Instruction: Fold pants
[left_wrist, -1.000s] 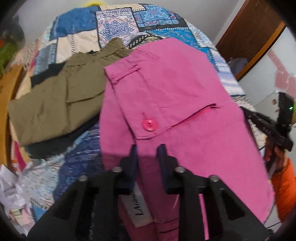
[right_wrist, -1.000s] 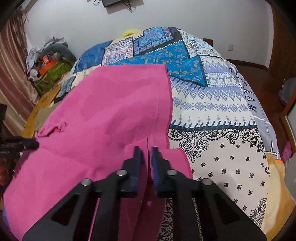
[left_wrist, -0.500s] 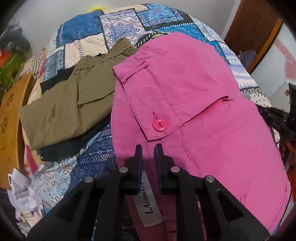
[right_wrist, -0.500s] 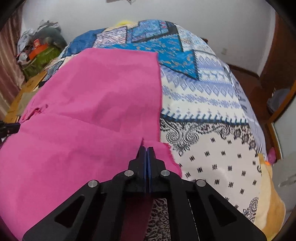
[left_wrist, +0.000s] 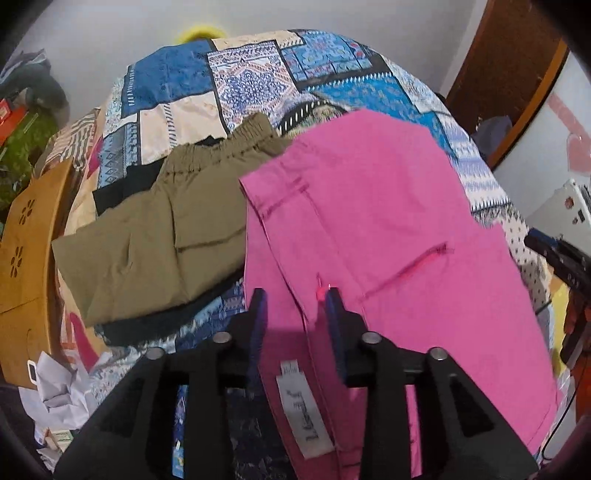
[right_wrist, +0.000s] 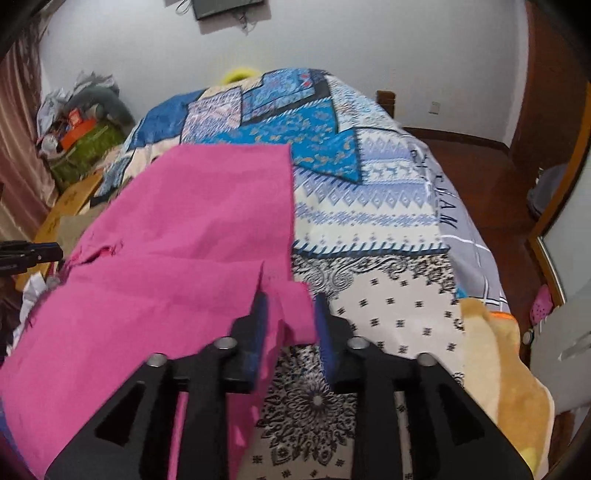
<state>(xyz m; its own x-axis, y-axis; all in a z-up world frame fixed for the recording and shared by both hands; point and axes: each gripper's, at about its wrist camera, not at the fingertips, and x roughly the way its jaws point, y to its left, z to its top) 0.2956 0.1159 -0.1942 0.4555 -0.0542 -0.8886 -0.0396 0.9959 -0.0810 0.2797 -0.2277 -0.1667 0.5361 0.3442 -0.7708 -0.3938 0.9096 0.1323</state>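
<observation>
The pink pants (left_wrist: 388, 229) lie folded on the patterned bedspread (left_wrist: 240, 81). In the left wrist view my left gripper (left_wrist: 295, 306) is open, its jaws apart over the waistband with the white label (left_wrist: 301, 402) between and below them. In the right wrist view the pants (right_wrist: 184, 229) spread to the left. My right gripper (right_wrist: 290, 314) is open, with the pink leg-hem corner (right_wrist: 295, 310) lying loose between its jaws. The other gripper shows at each view's edge.
Folded olive shorts (left_wrist: 155, 236) lie on dark clothing left of the pink pants. A wooden chair (left_wrist: 26, 266) and crumpled paper (left_wrist: 62, 391) stand beside the bed at left. An orange blanket (right_wrist: 495, 362) lies at the bed's right corner. Bare bedspread (right_wrist: 388, 229) lies right of the pants.
Both grippers were shut on the pink fabric half a second ago and have opened. The pants have dropped onto the bed; both grippers have pulled back slightly.
</observation>
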